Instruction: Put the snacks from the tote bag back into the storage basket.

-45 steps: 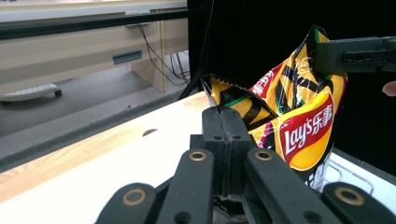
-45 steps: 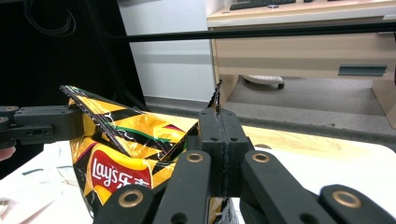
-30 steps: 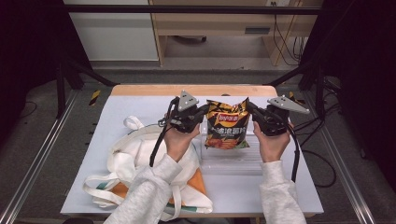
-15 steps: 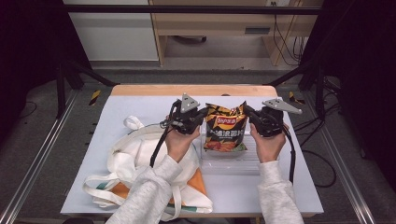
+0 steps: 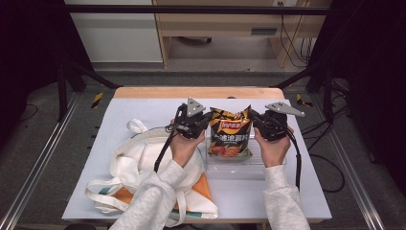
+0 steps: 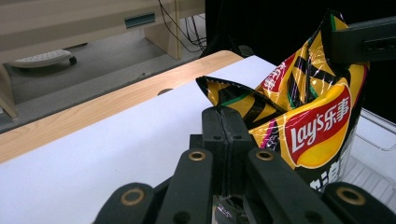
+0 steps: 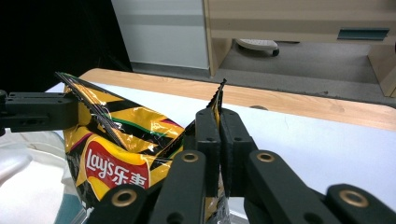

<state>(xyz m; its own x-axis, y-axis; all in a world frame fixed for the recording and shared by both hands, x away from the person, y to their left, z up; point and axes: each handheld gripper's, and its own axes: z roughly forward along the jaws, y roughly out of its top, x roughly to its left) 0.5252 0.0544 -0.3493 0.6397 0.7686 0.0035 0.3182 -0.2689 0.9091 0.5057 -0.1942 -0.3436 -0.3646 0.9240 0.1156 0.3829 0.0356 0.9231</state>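
Upright, yellow-black Lay's chip bag (image 5: 230,134), top corners pinched by left tool (image 5: 205,122), right tool (image 5: 254,120)

Lower part of the yellow-and-black foil crisp bag (image 6: 317,126) cut off by the frame edge; its base blurred behind the clear plastic tray (image 5: 253,165). White cloth tote bag (image 5: 139,163) partly hidden beneath a grey sleeve.

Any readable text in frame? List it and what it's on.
"Lay's" with the Chinese characters "乐事": red logo on the chip bag.
Large white characters lower on the chip bag, seen in the high view: too blurred to read.
Tote bag: no text legible.
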